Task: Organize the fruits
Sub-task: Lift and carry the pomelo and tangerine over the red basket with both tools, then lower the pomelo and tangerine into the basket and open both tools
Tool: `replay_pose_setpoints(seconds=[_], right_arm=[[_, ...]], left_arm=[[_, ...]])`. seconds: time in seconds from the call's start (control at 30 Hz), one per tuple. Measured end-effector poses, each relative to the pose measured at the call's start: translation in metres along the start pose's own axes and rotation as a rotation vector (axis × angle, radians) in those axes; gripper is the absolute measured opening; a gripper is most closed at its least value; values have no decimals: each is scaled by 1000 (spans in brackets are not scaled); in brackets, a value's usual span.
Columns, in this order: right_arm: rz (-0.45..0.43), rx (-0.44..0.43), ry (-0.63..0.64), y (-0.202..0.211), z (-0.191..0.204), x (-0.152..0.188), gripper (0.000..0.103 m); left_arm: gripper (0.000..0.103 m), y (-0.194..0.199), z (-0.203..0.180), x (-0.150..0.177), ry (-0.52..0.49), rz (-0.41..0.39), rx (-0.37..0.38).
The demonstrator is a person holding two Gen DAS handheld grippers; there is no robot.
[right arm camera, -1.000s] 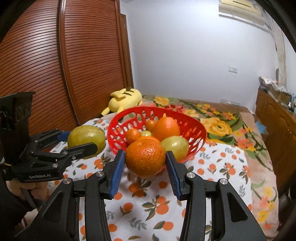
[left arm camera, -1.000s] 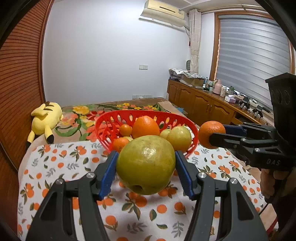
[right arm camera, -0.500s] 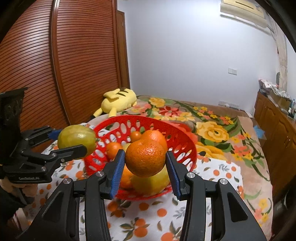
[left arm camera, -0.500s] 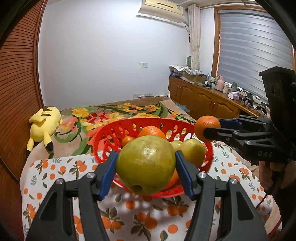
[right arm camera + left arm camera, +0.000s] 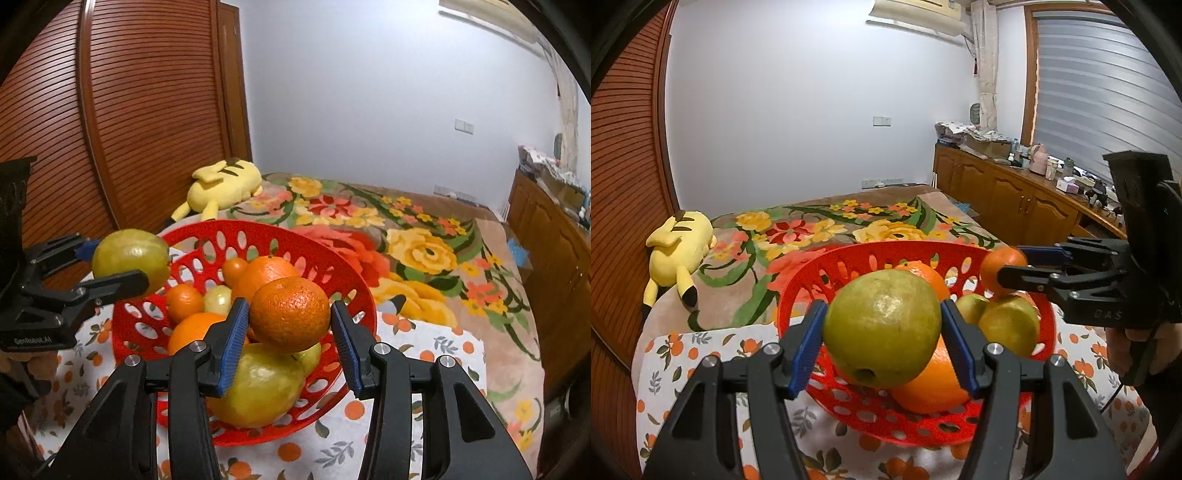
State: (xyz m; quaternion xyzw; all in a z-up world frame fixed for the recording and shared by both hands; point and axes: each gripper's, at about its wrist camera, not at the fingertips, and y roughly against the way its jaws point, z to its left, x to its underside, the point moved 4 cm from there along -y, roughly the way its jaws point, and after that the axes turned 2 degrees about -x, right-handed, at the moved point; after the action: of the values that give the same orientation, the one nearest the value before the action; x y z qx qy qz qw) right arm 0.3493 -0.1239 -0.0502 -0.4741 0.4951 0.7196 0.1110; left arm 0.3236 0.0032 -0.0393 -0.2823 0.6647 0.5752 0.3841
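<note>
My left gripper (image 5: pixel 882 328) is shut on a large yellow-green pear (image 5: pixel 882 326) and holds it over the near left part of a red perforated basket (image 5: pixel 809 280). My right gripper (image 5: pixel 290 321) is shut on an orange (image 5: pixel 290 314) and holds it above the basket (image 5: pixel 343 273). The basket holds several oranges, small tangerines and green-yellow fruits. The right gripper with its orange (image 5: pixel 999 271) shows at the right of the left wrist view. The left gripper with the pear (image 5: pixel 129 256) shows at the left of the right wrist view.
The basket stands on a white cloth with orange print (image 5: pixel 683 347) on a bed. A flowered blanket (image 5: pixel 820 229) and a yellow plush toy (image 5: pixel 677 245) lie beyond it. A slatted wooden wardrobe (image 5: pixel 110 110) stands left, wooden cabinets (image 5: pixel 1004 192) right.
Both grippers have moved forward with their fruit, from in front of the basket to over it. The basket now sits closer and lower in both views.
</note>
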Motion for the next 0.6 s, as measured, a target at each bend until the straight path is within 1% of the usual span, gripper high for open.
replay_pose_setpoints(seconds=[0.1,0.33,0.6], right_arm=[[-8,2,-11,0,-3,-2,50],[-28,7,-6,8,-1,0,50],[-26,6,13,9,6,6,50]], left_arm=[[61,-9,6,-3,5,7,-6],[61,-32,18,-13,5,34,-25],[61,-51,21,-19,-9,66,-41]])
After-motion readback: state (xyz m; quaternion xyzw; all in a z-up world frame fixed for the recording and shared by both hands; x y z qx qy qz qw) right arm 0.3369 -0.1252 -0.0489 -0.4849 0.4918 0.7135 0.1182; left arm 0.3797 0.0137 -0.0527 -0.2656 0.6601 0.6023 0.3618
